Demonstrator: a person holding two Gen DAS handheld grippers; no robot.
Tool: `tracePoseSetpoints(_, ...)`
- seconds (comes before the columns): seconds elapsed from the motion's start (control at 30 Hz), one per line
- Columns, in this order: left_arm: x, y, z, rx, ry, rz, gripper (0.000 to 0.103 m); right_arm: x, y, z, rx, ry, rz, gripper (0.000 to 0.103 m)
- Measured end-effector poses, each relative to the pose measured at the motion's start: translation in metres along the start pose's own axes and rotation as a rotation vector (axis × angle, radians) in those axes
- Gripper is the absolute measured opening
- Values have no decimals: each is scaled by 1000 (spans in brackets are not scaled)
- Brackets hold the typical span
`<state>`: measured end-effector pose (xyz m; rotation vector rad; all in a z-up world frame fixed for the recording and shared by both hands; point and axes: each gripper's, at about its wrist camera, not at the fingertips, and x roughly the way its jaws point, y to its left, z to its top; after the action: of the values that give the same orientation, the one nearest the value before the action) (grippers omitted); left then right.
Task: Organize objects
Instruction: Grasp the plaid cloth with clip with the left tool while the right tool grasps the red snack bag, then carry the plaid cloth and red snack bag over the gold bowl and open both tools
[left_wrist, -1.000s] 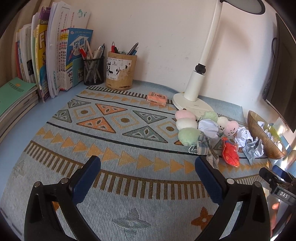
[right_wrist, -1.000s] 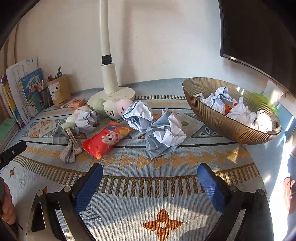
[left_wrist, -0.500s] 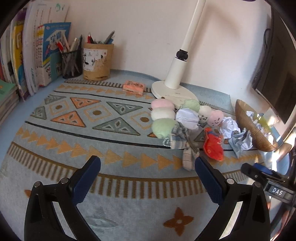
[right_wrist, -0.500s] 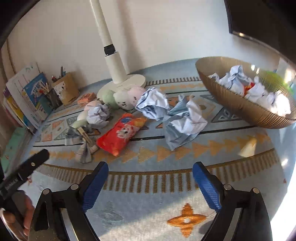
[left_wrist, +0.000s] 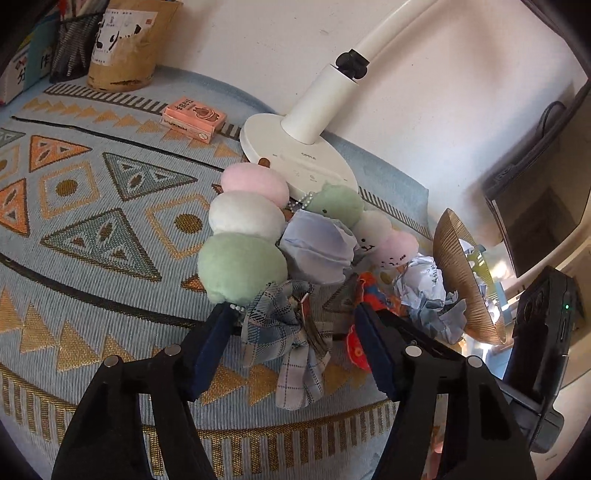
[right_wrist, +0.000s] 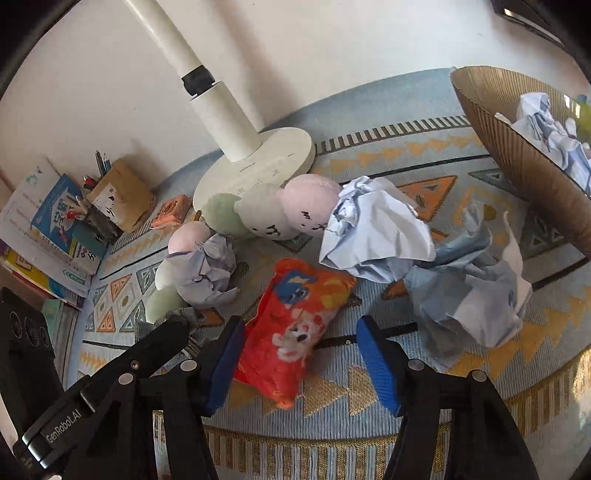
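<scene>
Woven mat (left_wrist: 110, 206): blue-grey with orange and gold triangles, covers the desk in both views
Left wrist view, left gripper (left_wrist: 291, 343): jaws closing around the plaid cloth (left_wrist: 288, 332); pads on either side of it, gaps visible, not pressing yet
Plaid cloth: bunched at centre, a flap trailing toward 6 o'clock
Plush dango (left_wrist: 243, 229): pink, white and green balls at 11 o'clock of the cloth, green end touching it
Paper ball (left_wrist: 317, 247): lavender, at 12 o'clock of the cloth
Lamp base (left_wrist: 295, 155): white, at 12 o'clock behind the plush
Gold bowl (left_wrist: 461, 280): at 3 o'clock, paper inside
Right wrist view, right gripper (right_wrist: 299, 350): jaws closing, red snack bag (right_wrist: 295, 325) between them; left pad at the bag's edge, right pad clear of it
Red snack bag: flat on the mat, long axis from 1 to 7 o'clock
Crumpled paper (right_wrist: 373, 229): pale blue, at 1 o'clock of the bag
Second crumpled sheet (right_wrist: 476, 284): at 3 o'clock
Gold bowl (right_wrist: 517, 155): at 2 o'clock, more paper in it
</scene>
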<state>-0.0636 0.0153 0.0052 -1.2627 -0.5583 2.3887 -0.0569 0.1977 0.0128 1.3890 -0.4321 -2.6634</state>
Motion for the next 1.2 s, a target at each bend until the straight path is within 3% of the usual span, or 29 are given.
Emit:
tracePoseSetpoints(0.07,-1,-4,-3,35,-4,24,57,4,15,-1,-83,-11,-77,44)
tracePoseSetpoints(0.2,-5,4,-5,-4,-1,-28,55,-1,13,-4,-98,-18,-56,31)
tracePoseSetpoints(0.33,-1,-4,-5,35,-4,4,55,-23,-6,-21,-80,0,16,26)
tracePoseSetpoints(0.47,0,-11,-8,55,-17,46,56,-45,-23,-47,-144,9,48,26)
tracePoseSetpoints(0.57,6,-24,-10,71,-30,143,56,-55,-26,-60,-216,-9,36,26)
tracePoseSetpoints(0.7,22,-50,-16,188,-31,323,64,-57,-22,-67,-268,-26,6,27)
tracePoseSetpoints(0.73,25,-54,-16,216,-23,352,60,-58,-22,-69,-279,-37,2,27)
tracePoseSetpoints(0.77,25,-54,-16,221,-27,357,50,-58,-23,-70,-283,-44,4,27)
tracePoseSetpoints(0.8,21,-51,-16,219,-27,338,45,-59,-24,-70,-279,-44,11,27)
tracePoseSetpoints(0.83,18,-47,-17,223,-18,310,25,-62,-27,-70,-271,-43,28,27)
tracePoseSetpoints(0.87,14,-43,-18,224,8,267,15,-63,-31,-71,-263,-40,49,27)
tracePoseSetpoints(0.97,-9,-19,-34,175,63,101,15,-67,-45,-75,-220,-14,104,30)
tracePoseSetpoints(1.07,-34,-2,-52,207,78,84,15,-69,-59,-76,-138,-4,155,40)
tracePoseSetpoints(1.2,-50,0,-64,316,101,99,18,-69,-60,-75,-117,-17,145,53)
